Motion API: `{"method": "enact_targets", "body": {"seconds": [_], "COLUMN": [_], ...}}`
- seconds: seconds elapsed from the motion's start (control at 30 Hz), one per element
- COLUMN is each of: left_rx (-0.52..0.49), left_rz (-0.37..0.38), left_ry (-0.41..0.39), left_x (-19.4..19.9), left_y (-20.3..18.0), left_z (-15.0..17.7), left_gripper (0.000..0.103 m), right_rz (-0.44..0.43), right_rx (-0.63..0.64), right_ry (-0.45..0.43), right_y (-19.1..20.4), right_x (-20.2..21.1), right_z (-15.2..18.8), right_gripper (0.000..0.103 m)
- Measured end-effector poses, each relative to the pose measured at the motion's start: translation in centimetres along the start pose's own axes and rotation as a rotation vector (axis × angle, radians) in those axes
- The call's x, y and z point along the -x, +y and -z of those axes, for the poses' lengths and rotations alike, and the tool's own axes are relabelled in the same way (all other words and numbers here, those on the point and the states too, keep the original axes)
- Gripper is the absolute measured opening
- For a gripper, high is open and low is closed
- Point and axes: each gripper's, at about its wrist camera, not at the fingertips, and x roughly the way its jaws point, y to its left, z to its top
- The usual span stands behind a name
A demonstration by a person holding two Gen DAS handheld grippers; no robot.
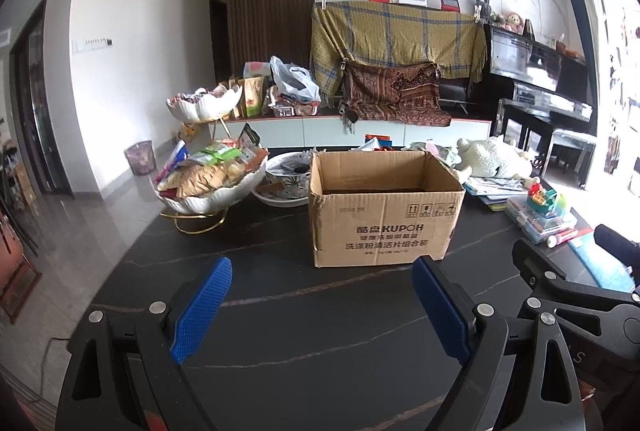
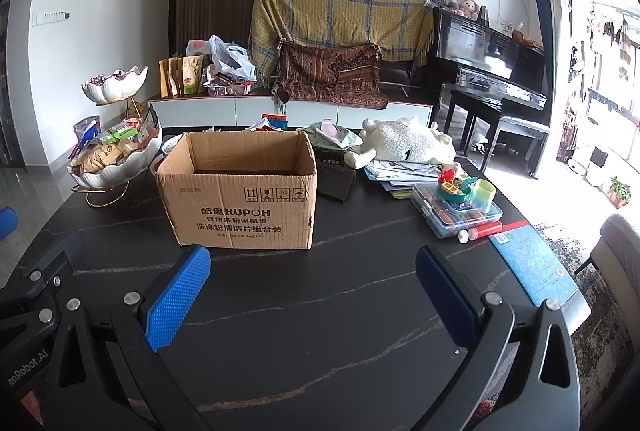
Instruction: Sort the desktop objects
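An open cardboard box (image 1: 384, 215) (image 2: 244, 199) stands in the middle of the black marble table (image 1: 320, 319) (image 2: 340, 295). My left gripper (image 1: 322, 271) hovers in front of it, open, with nothing between its blue pads. My right gripper (image 2: 312, 259) is also open and empty, just right of the box's front. To the right lie a clear plastic case with colourful toys (image 2: 460, 207) (image 1: 540, 215), a red and white tube (image 2: 482, 231), a blue book (image 2: 536, 263), a paper stack (image 2: 400, 173) and a white plush sheep (image 2: 408, 145) (image 1: 496, 155).
A two-tier white bowl stand full of snacks (image 1: 208, 175) (image 2: 116, 159) stands left of the box. A patterned bowl (image 1: 286, 177) sits behind it. A dark pouch (image 2: 336, 179) lies right of the box. A piano (image 2: 488, 67) and a draped cabinet stand beyond the table.
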Motion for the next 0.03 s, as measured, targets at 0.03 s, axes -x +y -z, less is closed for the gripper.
{"method": "enact_targets", "body": {"seconds": [0.03], "left_rx": [0.002], "left_rz": [0.003], "left_ry": [0.002], "left_x": [-0.02], "left_y": [0.02], "left_z": [-0.01], "left_gripper": [0.089], "right_rz": [0.0], "right_rx": [0.0], "right_ry": [0.0], "right_y": [-0.02], "right_x": [0.01], "right_z": [-0.03], "right_gripper": [0.102]}}
